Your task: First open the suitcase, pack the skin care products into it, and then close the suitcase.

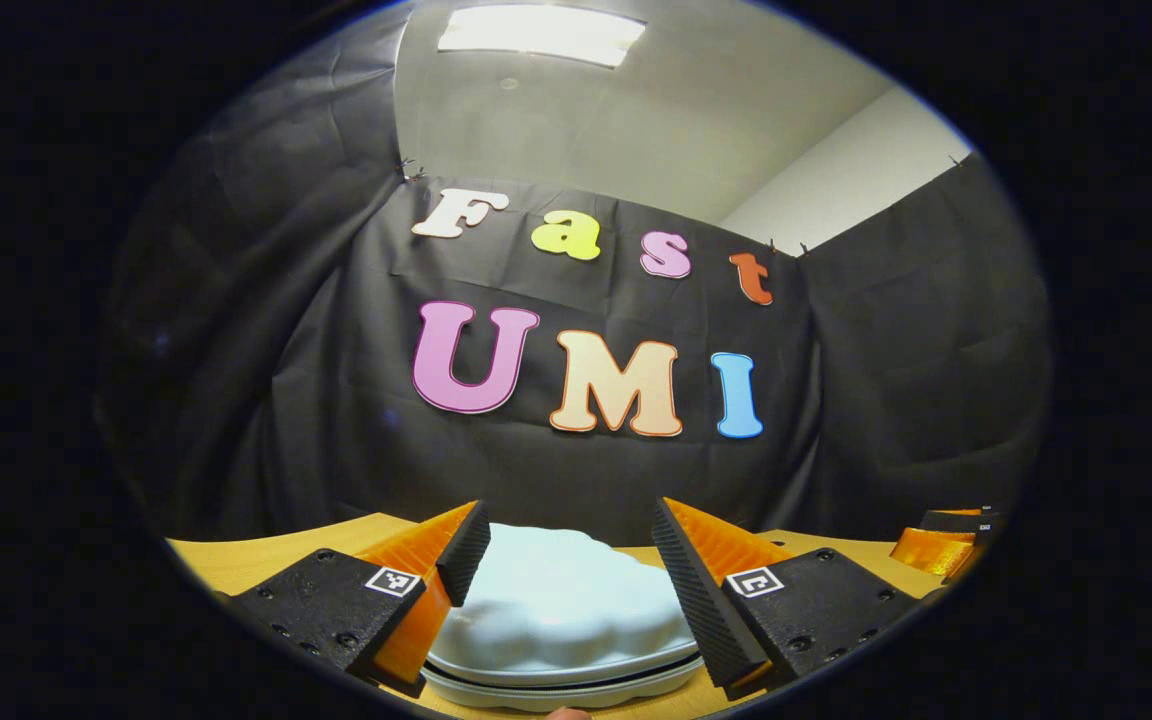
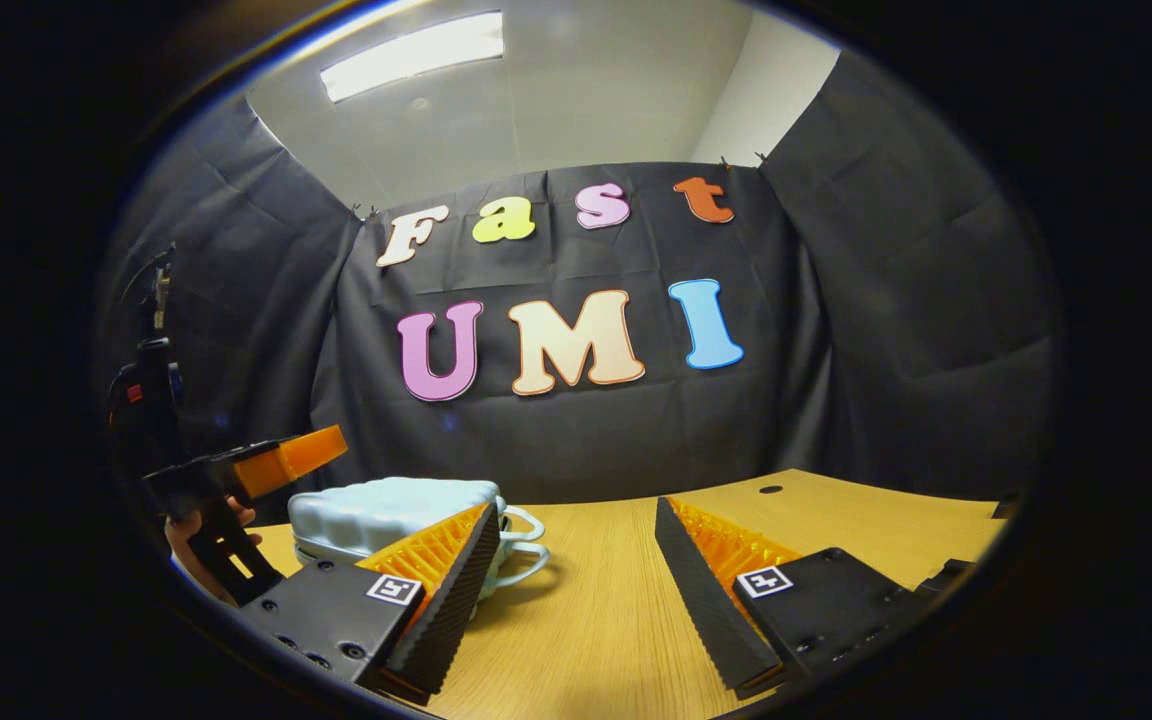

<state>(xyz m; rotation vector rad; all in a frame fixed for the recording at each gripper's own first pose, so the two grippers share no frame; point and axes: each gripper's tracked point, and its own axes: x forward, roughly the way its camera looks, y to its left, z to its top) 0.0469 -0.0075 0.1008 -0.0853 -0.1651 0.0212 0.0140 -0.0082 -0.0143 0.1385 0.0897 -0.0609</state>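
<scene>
A small pale blue suitcase with a scalloped shell lies closed on the wooden table, its seam facing me. My left gripper is open, with its two fingers spread to either side of the shell. In the right gripper view the same suitcase sits at the left with its loop handles pointing right. There the left gripper hovers over the case's left end, held by a hand. My right gripper is open over bare tabletop, to the right of the case, with nothing between its fingers.
The table runs back to the black cloth wall. A small round hole is in the tabletop at the far right. The right gripper shows at the right edge of the left gripper view.
</scene>
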